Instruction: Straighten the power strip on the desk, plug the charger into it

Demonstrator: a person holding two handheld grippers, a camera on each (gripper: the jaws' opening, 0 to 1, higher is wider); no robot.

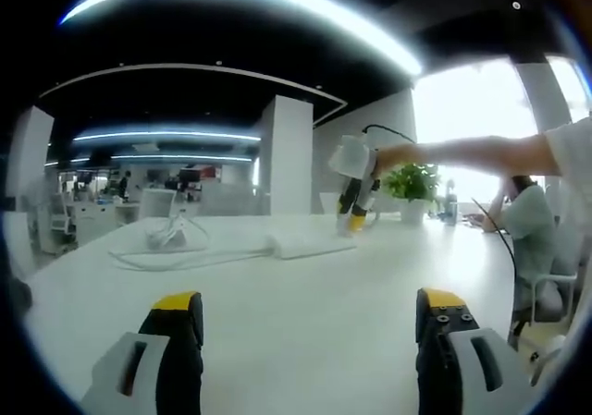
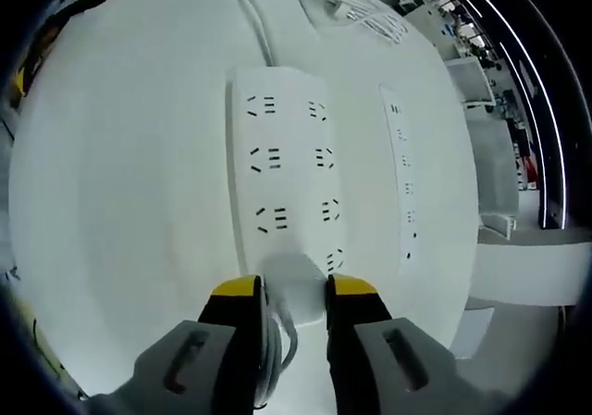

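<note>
In the right gripper view the right gripper is clamped on the white charger, which sits on the near end of the white power strip, touching it over the closest sockets. The power strip lies flat on the white tabletop, and its cable leaves from the far end. In the left gripper view the left gripper has its jaws apart, with nothing between them, above the tabletop. Far across it, the right gripper stands over the power strip, near a potted plant.
</note>
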